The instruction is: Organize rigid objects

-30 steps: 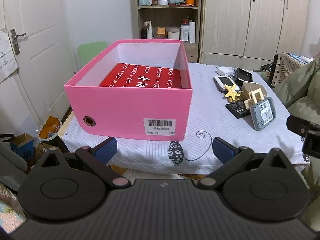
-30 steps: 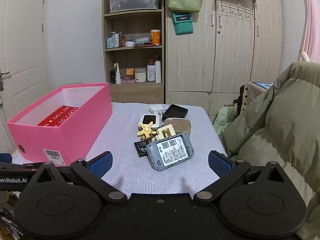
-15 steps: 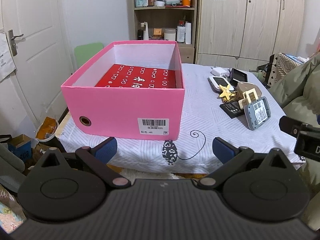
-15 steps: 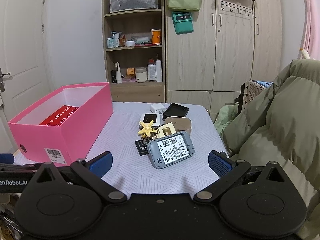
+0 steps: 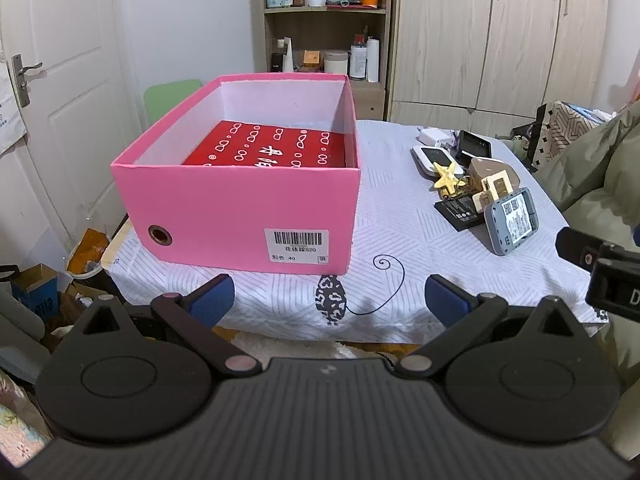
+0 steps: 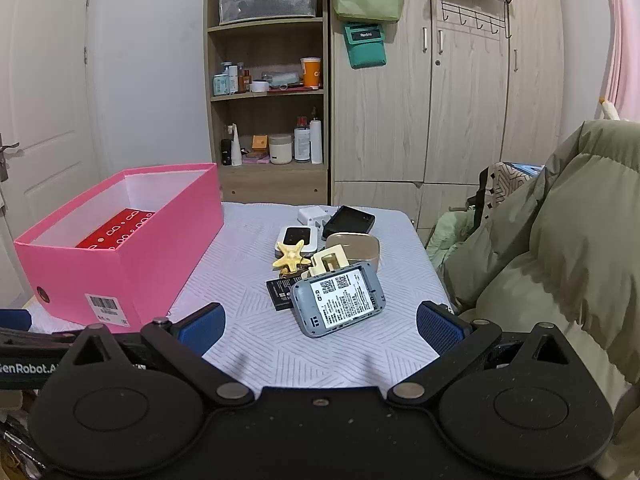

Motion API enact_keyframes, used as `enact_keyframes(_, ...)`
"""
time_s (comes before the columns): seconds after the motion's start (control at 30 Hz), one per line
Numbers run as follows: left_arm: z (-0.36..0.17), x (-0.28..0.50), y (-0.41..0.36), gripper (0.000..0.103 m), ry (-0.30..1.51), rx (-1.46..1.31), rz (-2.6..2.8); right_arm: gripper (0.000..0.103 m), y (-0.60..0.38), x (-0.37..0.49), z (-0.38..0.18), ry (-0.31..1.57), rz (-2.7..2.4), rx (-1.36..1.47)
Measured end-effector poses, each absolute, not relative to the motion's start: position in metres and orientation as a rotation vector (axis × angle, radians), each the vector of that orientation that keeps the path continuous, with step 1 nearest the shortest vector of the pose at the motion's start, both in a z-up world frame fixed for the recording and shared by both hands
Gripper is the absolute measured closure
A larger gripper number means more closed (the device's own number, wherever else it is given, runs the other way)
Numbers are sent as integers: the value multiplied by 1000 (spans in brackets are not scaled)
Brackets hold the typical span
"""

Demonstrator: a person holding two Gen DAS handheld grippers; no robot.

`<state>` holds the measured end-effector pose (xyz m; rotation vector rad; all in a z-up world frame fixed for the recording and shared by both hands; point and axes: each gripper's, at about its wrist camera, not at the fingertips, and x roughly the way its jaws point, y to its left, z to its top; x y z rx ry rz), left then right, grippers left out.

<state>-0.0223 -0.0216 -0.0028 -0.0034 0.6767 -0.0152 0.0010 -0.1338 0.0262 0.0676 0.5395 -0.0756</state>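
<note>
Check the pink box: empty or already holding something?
Not empty. The pink box is open-topped and a flat red patterned item lies on its floor; the gadgets remain outside on the table.

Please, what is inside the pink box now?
Inside the pink box lies a flat red item with white pattern, covering much of the floor. The near wall hides the front part, so whatever lies there cannot be seen.

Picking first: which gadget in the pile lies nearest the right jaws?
The grey router, label side up, leaning at the pile's near end.
</note>
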Motion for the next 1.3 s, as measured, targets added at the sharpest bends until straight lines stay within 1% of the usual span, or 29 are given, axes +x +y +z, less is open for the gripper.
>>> enact_keyframes(0.67, 1, -27, -29, 0, 660, 11, -18, 0, -142, -2, 25, 541, -59, 85)
enact_keyframes(0.73, 4, -25, -30, 0, 661, 11, -24, 0, -148, -4, 25, 513, -14, 107)
enact_keyframes(0.83, 15, -19, -33, 0, 666, 10, -61, 0, -164, -9, 24, 399, 109, 137)
enact_keyframes(0.9, 24, -15, -35, 0, 646, 8, -91, 0, -179, -7, 21, 355, 188, 151)
enact_keyframes(0.97, 33, -8, -39, 0, 644, 21, -109, 0, -197, 6, 20, 396, 228, 171)
enact_keyframes(1.07, 44, 12, -46, 0, 701, 49, -124, 0, -222, 27, 15, 451, 257, 238)
enact_keyframes(1.17, 52, 35, -51, 1, 777, 107, -159, 0, -230, 41, 8, 483, 285, 232)
enact_keyframes(1.3, 64, 53, -51, 3, 792, 203, -163, 0, -235, 61, -11, 563, 292, 281)
